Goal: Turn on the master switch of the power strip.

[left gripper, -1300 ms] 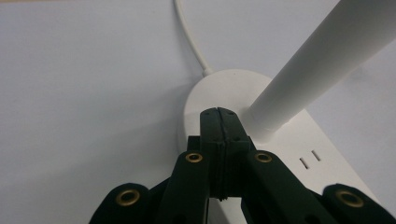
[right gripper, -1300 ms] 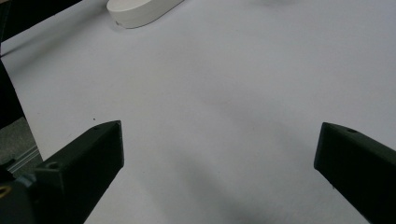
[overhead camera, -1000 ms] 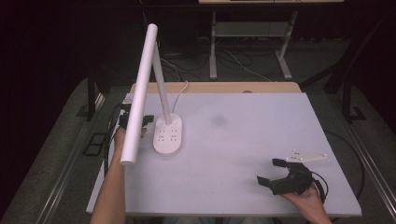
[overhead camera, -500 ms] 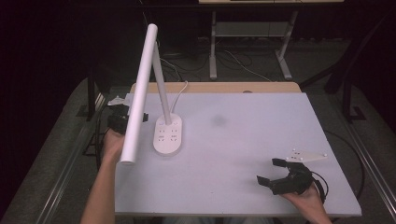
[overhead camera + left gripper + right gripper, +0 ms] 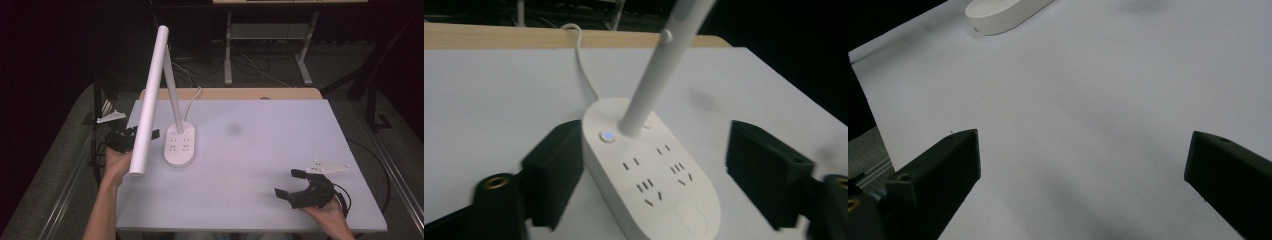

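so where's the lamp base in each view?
High view: lamp base left of centre on the table, beside the left gripper.
Left gripper view: centre, between the open jaws.
Right gripper view: top left, far end.
Shared landmark: the white tabletop.

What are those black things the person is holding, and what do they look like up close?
They are hand-held grippers. The left gripper and the right gripper each have two blocky, matte black jaws; brass-coloured screw inserts show near the jaw roots. A pale three-cornered plate with small dots sits on top, and a dark cable trails behind. The forearms are bare, with no sleeves.
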Motion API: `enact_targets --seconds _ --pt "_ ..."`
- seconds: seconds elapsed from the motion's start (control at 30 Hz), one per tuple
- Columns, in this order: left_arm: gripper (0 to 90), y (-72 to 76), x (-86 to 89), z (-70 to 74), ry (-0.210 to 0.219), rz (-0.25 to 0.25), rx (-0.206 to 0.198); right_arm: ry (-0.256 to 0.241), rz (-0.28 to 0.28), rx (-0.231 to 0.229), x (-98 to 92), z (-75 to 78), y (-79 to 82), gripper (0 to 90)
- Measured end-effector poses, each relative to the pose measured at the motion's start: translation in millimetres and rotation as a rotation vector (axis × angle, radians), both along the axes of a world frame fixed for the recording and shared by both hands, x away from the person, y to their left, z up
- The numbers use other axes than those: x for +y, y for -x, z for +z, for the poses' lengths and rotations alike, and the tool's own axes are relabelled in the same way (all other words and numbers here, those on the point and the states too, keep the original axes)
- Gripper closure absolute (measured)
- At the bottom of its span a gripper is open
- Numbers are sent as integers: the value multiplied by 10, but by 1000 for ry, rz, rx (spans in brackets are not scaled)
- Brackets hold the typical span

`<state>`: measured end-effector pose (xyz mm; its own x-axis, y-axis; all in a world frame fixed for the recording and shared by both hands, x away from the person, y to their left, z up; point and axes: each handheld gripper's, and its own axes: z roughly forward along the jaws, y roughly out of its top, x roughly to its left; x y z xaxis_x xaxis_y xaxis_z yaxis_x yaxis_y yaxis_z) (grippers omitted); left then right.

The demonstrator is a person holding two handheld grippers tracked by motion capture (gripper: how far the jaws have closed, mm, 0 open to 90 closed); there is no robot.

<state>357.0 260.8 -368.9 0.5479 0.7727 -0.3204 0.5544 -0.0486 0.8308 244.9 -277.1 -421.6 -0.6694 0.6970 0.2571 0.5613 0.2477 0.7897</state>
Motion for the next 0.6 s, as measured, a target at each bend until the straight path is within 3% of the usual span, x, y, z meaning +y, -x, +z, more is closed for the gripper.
enact_targets --seconds 0.1,0.23,0.6 --pt "114 77 -33 -22 -18 -14 -1 0 -1 0 0 1 1 9" --pt "1 167 -64 -72 -4 -40 19 0 0 1 2 2 0 9" --pt "0 502 -169 -183 -20 -73 -17 0 -2 1 5 3 1 9"
